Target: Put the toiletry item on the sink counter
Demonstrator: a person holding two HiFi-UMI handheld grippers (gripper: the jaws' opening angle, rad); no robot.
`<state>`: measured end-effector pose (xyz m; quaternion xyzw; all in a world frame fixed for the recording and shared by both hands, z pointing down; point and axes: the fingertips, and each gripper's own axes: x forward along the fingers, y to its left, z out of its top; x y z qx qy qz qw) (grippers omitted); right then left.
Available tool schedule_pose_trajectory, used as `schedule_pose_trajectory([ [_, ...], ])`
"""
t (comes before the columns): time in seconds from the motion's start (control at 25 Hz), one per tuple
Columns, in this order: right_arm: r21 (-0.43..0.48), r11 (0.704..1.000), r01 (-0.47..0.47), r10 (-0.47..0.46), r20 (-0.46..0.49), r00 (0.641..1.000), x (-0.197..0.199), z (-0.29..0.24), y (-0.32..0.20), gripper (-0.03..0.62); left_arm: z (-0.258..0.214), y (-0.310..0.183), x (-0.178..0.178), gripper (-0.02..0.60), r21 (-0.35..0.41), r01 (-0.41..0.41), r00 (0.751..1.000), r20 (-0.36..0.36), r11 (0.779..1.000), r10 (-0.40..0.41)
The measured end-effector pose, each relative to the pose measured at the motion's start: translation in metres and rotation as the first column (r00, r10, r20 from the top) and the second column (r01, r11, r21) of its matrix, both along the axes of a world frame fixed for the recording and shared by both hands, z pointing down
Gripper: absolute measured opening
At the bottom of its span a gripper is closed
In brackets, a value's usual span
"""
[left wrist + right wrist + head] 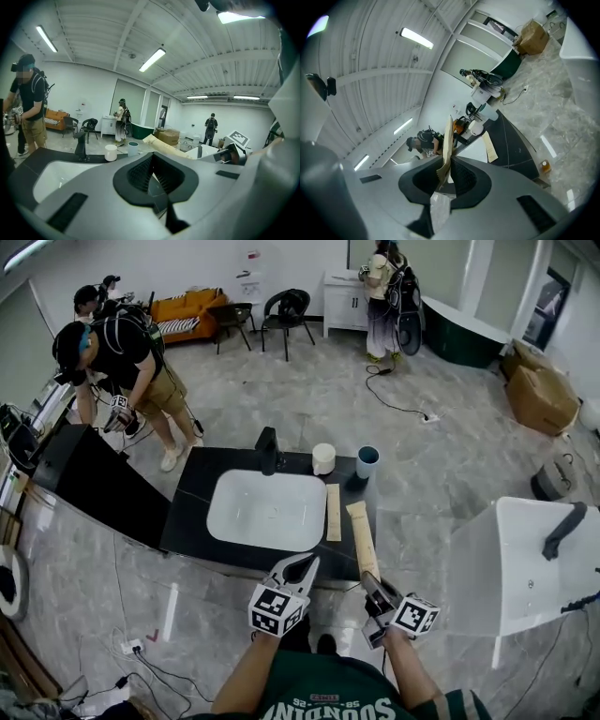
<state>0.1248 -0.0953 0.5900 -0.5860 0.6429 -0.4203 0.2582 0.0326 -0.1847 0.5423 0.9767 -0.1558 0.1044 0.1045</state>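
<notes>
The toiletry item is a long flat beige packet [361, 535]. My right gripper [372, 585] is shut on its near end, and its far end reaches over the front right part of the black sink counter [192, 512]. In the right gripper view the packet [449, 138] stands up out of the shut jaws of the gripper [447, 176]. My left gripper [298, 566] hovers just before the counter's front edge, jaws open with nothing between them. The left gripper view shows that gripper [152, 177] facing the white basin [51, 176], with the packet [164, 144] off to its right.
On the counter stand a black faucet [268, 451], a white cup [323, 458] and a teal cup [367, 462]; a second beige packet [333, 512] lies right of the basin [267, 510]. A white fixture [525, 563] stands at right. People stand at the back; cables [141, 657] lie on the floor.
</notes>
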Motion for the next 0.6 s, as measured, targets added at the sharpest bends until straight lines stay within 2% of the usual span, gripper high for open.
schedule_pose_trajectory([
  [0.12, -0.003, 0.999, -0.033, 0.033, 0.017, 0.999, 0.01, 0.003, -0.025, 0.072, 0.006, -0.027, 0.019, 0.011, -0.003, -0.048, 0.999, 0.005, 0.999, 0.048],
  [0.36, -0.077, 0.991, -0.11, 0.108, -0.042, 0.993, 0.034, 0.015, -0.066, 0.072, 0.01, -0.085, 0.047, 0.011, -0.016, -0.137, 0.991, 0.011, 0.99, 0.137],
  [0.6, -0.028, 0.984, -0.177, 0.178, 0.033, 0.983, 0.032, 0.004, -0.113, 0.072, 0.014, -0.127, 0.058, 0.011, -0.022, -0.211, 0.977, 0.024, 0.977, 0.212],
])
